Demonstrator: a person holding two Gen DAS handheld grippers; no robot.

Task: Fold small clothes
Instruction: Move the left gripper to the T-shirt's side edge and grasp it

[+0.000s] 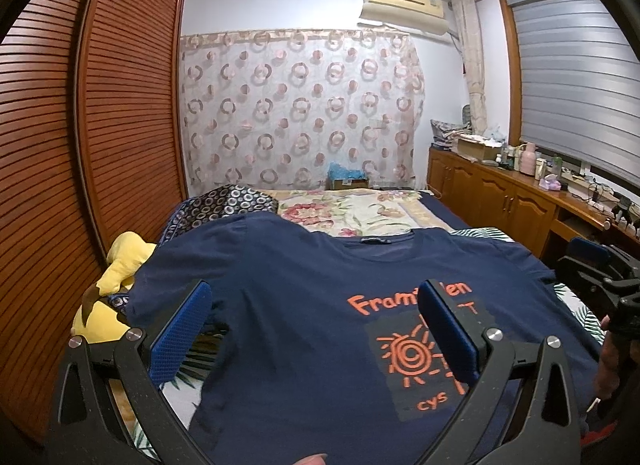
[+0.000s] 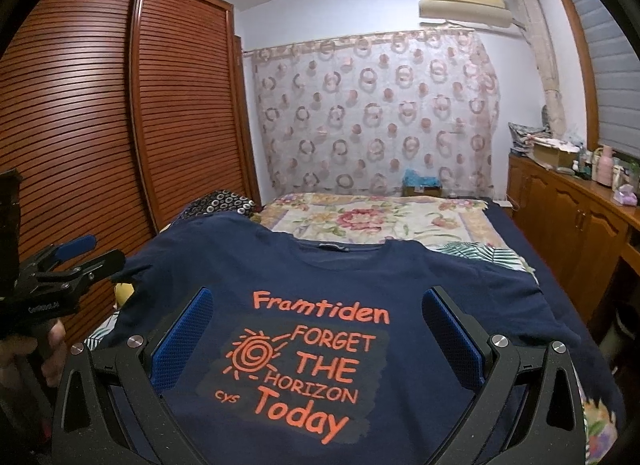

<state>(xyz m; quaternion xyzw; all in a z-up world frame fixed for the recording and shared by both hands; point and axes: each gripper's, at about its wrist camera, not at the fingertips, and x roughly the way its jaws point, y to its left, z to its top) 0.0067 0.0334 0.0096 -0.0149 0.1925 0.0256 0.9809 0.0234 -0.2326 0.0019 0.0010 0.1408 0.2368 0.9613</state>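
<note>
A navy T-shirt (image 1: pixel 304 305) with an orange sun and lettering lies spread face up on the bed, collar toward the far end; it also shows in the right wrist view (image 2: pixel 320 265). My left gripper (image 1: pixel 314 305) is open and empty, hovering above the shirt's left half. My right gripper (image 2: pixel 318 311) is open and empty above the printed chest. The left gripper also shows at the left edge of the right wrist view (image 2: pixel 76 253); the right one shows at the right edge of the left wrist view (image 1: pixel 592 265).
The bed (image 2: pixel 380 221) has a floral quilt beyond the shirt. A yellow plush toy (image 1: pixel 116 265) lies at the bed's left edge beside the slatted wardrobe (image 1: pixel 80 125). Wooden cabinets (image 1: pixel 500 193) with clutter stand along the right.
</note>
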